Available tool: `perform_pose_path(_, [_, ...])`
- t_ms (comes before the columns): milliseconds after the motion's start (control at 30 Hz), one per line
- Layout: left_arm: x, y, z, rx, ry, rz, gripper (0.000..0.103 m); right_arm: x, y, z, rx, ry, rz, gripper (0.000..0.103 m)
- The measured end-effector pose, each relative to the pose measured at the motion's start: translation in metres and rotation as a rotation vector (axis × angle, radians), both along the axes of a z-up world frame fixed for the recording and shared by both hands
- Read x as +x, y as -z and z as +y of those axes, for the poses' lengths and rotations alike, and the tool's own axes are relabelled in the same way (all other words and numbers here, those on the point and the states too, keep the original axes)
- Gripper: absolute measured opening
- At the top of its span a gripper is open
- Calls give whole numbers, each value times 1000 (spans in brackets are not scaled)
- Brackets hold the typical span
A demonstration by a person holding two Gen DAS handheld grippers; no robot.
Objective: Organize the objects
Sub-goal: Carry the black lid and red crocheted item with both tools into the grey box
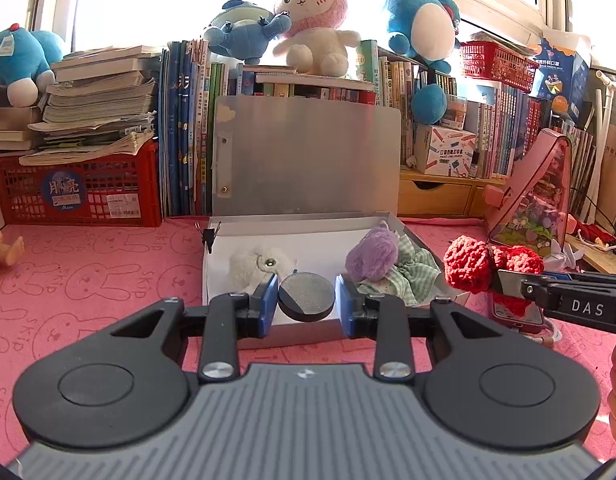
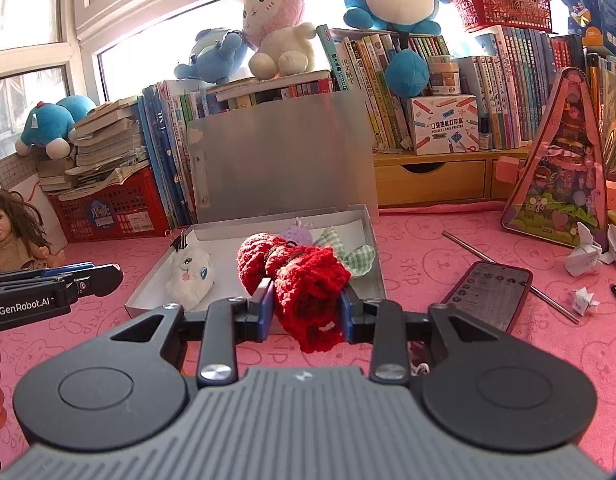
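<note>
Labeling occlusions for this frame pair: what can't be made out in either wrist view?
- Left wrist view: the right gripper is cut off by the right edge; its jaws are buried in the red knitted piece.
- Right wrist view: the red knitted piece hides the box floor behind it and most of the purple plush.
- Right wrist view: the left gripper is cut off by the left edge, and the dark round disc it holds does not show.
- Right wrist view: phone screen text is too small to read.

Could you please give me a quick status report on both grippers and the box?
Left gripper shut on round grey disc. Right gripper shut on red knitted piece. Open box ahead, soft toys inside. Nothing blocking.
</note>
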State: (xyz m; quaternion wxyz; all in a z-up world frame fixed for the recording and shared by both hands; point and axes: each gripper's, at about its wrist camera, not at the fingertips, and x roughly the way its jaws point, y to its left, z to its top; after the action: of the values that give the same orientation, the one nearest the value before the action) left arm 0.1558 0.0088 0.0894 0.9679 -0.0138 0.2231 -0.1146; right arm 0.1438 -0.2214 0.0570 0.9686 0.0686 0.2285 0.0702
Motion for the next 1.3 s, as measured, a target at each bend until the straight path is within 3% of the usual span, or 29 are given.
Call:
perform_pose_path(433, [109, -11, 3, -49, -58, -3, 37, 95, -18, -8, 9, 48, 57, 37])
perform_pose_path(733, [177, 14, -1, 10, -91, 60, 37, 165, 1, -21, 98, 83, 157, 37])
perform_pose_path(967, [205, 38, -1, 40, -103, 97, 37, 194, 20, -12, 51, 109, 184, 37])
perform_pose_path(1300, [216, 61, -4, 56, -83, 120, 37, 211, 51, -2, 34, 129, 244, 37])
